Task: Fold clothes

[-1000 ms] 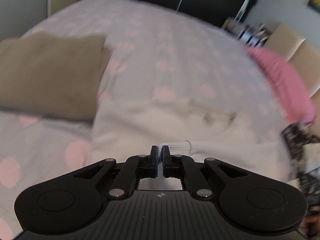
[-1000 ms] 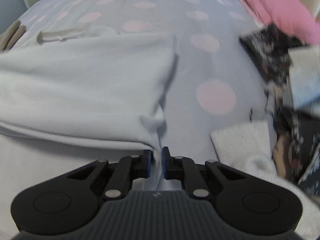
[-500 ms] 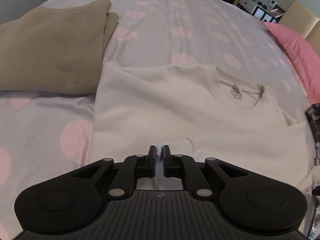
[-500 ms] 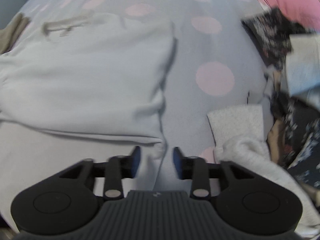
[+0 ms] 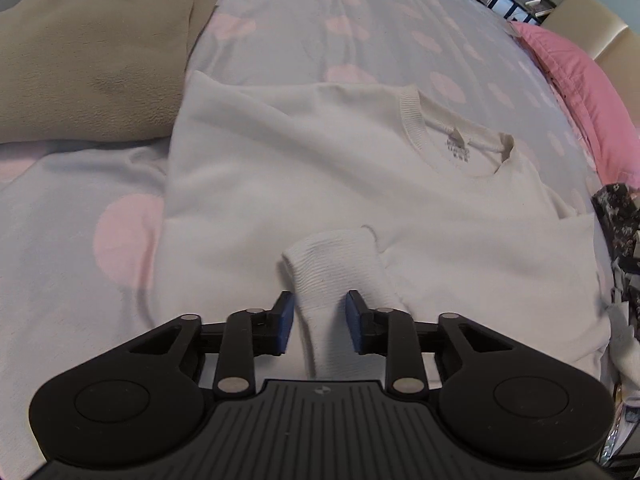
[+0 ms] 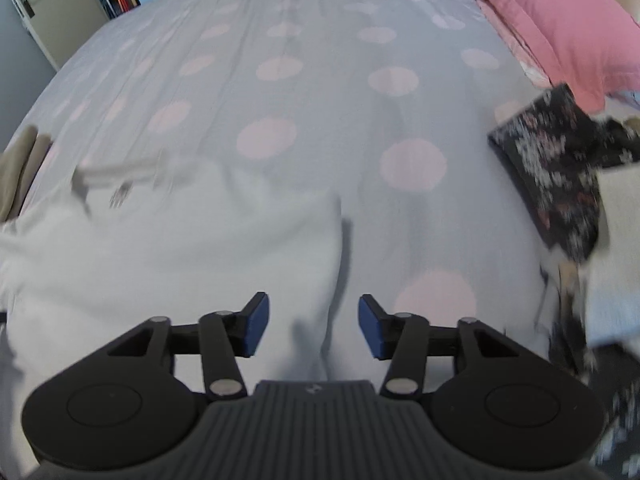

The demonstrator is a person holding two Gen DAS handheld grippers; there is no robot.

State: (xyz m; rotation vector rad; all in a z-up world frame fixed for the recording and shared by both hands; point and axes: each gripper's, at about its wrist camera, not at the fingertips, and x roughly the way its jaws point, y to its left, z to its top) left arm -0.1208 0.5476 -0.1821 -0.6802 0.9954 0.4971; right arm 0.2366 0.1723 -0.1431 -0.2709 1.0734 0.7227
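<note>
Left wrist view, left gripper (image 5: pixel 319 320) opening, pads off the cuff (image 5: pixel 336 268) between them, white sweatshirt (image 5: pixel 320 168) flat on dotted bed (image 5: pixel 320 20), right gripper (image 6: pixel 313 328) opening wide over its right edge, nothing held.

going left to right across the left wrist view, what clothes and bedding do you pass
tan fleece blanket → white sweatshirt → pink pillow at the far right, with dark floral fabric below it
</note>
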